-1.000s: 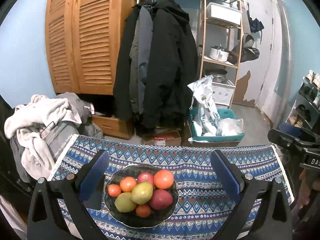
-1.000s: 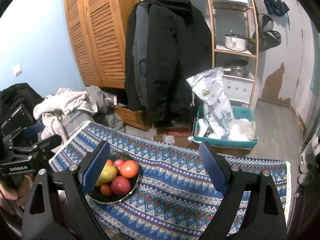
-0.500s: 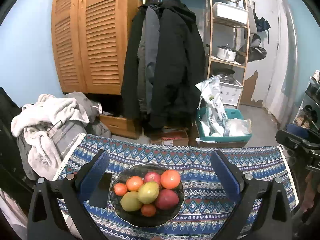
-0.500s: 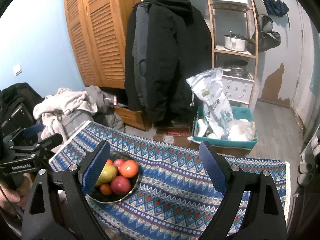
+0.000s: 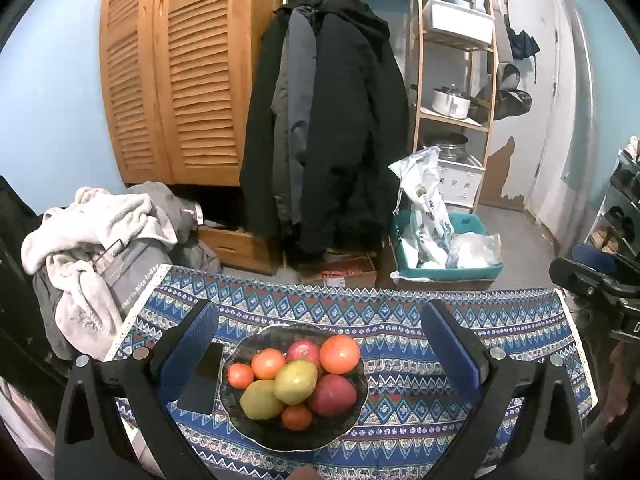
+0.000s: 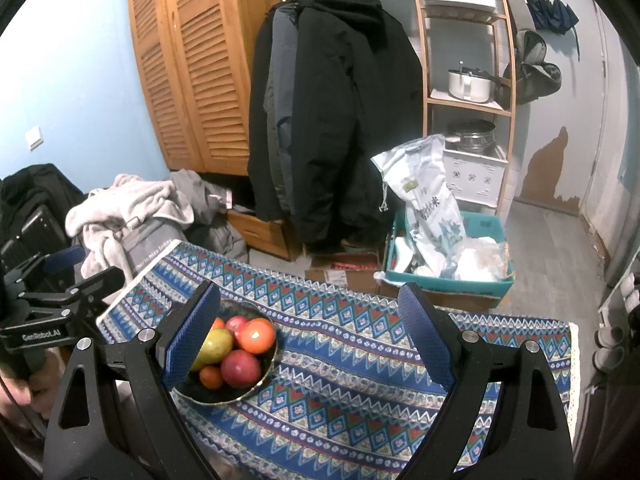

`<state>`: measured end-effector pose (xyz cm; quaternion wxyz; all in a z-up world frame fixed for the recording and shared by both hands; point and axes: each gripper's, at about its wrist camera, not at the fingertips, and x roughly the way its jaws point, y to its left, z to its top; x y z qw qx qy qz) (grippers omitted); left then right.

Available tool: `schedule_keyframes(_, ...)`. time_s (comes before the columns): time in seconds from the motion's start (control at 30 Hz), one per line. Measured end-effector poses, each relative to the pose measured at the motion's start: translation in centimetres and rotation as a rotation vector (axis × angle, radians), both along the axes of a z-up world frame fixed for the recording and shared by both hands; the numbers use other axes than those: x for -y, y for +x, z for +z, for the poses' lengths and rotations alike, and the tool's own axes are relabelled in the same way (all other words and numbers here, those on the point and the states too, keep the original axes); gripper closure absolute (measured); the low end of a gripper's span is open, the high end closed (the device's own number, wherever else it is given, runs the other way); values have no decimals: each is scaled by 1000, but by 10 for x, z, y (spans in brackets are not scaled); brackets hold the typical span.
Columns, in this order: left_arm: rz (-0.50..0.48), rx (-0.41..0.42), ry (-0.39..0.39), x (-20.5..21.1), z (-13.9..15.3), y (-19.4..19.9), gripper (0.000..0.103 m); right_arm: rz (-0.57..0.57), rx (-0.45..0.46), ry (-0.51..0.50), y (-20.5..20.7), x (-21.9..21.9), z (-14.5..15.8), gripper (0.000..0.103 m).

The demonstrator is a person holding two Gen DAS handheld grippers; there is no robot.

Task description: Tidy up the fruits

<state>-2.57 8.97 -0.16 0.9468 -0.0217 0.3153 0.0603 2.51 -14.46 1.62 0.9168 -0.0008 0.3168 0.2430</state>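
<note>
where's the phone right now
The black phone lies flat on the patterned tablecloth, just left of the fruit bowl in the left wrist view, partly behind the left claw's near finger.

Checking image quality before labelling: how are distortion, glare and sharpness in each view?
Left wrist: strong fisheye bend, dark corners, fruit bowl sharp, evenly lit. Right wrist: same bend, small highlight on the orange fruit, its left finger hides part of the bowl.
</note>
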Motion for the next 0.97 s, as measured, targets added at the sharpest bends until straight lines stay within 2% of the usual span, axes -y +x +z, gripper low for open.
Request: schedule_keyframes(0.97,-17,-21,6,5,-5,1,1,-4,-1,0,-1,5,-1,13)
